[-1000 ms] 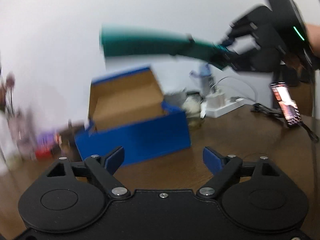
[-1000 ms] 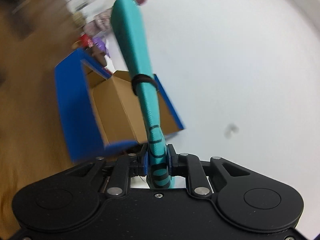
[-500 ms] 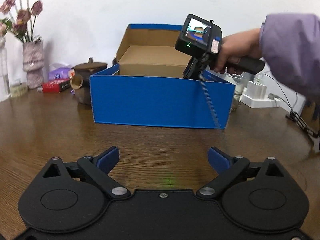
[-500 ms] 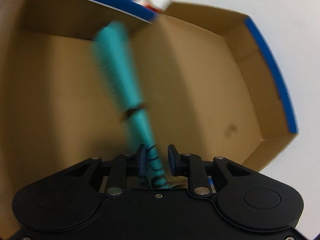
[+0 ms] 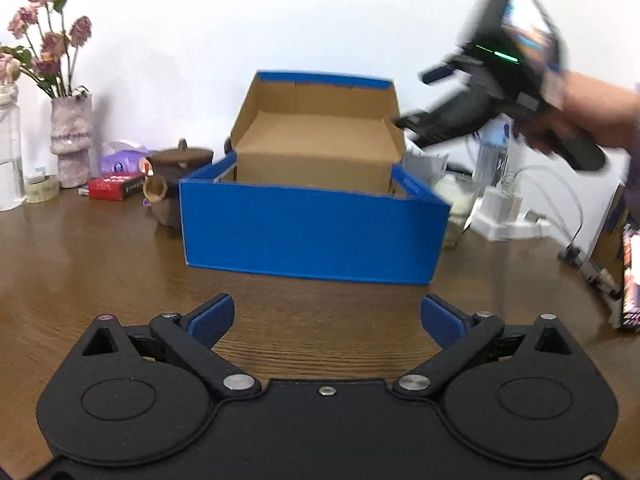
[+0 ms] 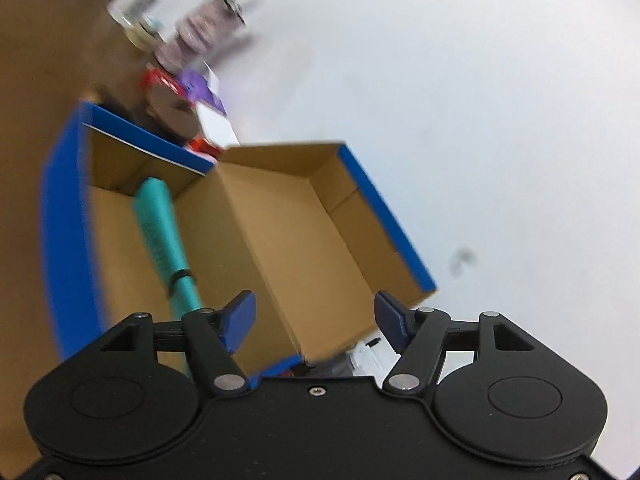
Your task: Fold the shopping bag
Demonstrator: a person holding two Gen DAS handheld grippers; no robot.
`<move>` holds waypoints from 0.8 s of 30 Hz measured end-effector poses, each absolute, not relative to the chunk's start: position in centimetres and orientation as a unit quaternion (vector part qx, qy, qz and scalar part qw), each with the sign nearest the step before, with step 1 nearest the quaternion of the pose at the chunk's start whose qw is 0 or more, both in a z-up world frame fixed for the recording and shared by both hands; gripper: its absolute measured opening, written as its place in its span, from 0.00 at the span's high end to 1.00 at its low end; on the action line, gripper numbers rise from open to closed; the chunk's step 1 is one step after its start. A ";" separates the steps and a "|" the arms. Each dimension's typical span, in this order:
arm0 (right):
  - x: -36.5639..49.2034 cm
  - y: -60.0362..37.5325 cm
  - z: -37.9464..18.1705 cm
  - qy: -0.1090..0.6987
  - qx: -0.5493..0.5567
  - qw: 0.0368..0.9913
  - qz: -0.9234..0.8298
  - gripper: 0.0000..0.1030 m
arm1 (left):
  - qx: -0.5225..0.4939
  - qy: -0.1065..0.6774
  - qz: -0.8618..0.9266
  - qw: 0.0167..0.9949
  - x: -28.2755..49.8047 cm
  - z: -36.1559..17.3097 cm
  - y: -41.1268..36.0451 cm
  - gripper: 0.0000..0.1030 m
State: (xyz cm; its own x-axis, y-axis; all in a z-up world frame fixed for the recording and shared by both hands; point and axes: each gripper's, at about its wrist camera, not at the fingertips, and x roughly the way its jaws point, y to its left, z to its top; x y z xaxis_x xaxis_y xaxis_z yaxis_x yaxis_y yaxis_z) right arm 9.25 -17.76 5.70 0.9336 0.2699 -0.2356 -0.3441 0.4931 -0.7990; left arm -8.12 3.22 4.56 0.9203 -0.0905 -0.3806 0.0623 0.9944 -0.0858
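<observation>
Broadly, a brown wood-grain surface (image 5: 80, 264) carries every item and fills the lower half of the left wrist view, with a plain white wall (image 5: 192, 32) behind it. Next in size, a blue cardboard box (image 5: 312, 236) stands near the middle of the surface, its lid tipped back and upright and its brown interior open to the top. The left claw (image 5: 327, 318) hangs low over the surface in front of the box, its blue-padded fingers spread wide, grasping nothing. The right claw (image 6: 314, 316) is raised above the right end of the box and tilted, fingers likewise parted and empty; in the left wrist view it appears blurred at upper right, gripped by a hand (image 5: 592, 116). The shopping bag (image 6: 166, 240), rolled into a slim teal tube with a dark band around it, lies inside the box against the long front wall, free of both claws. To the left of the box: a pale vase (image 5: 70, 140) of dried pink flowers, a clear glass jar (image 5: 8, 148), a dark lidded teapot (image 5: 180, 160), a purple tissue pack (image 5: 120, 160), a red packet (image 5: 114, 190). To the right: a white power strip (image 5: 508, 220) with cables.
</observation>
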 end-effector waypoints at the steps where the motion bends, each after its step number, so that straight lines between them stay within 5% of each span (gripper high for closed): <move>1: 6.9 -18.8 7.4 0.037 -0.461 0.865 0.194 0.28 | -0.037 0.189 -0.038 0.980 -9.1 5.0 3.1 0.01; 10: -6.9 -25.0 3.1 0.128 -0.252 0.926 0.252 0.17 | -0.058 0.213 -0.022 0.975 -11.8 3.8 0.8 0.00; 18: -5.2 -24.7 -3.3 0.314 -0.004 0.946 0.083 0.13 | -0.031 0.291 -0.012 0.956 -6.2 -0.4 -0.1 0.00; 24: -2.5 -20.8 -2.0 0.323 0.001 0.946 0.026 0.10 | -0.007 0.330 -0.013 0.944 -3.6 -0.9 -0.9 0.00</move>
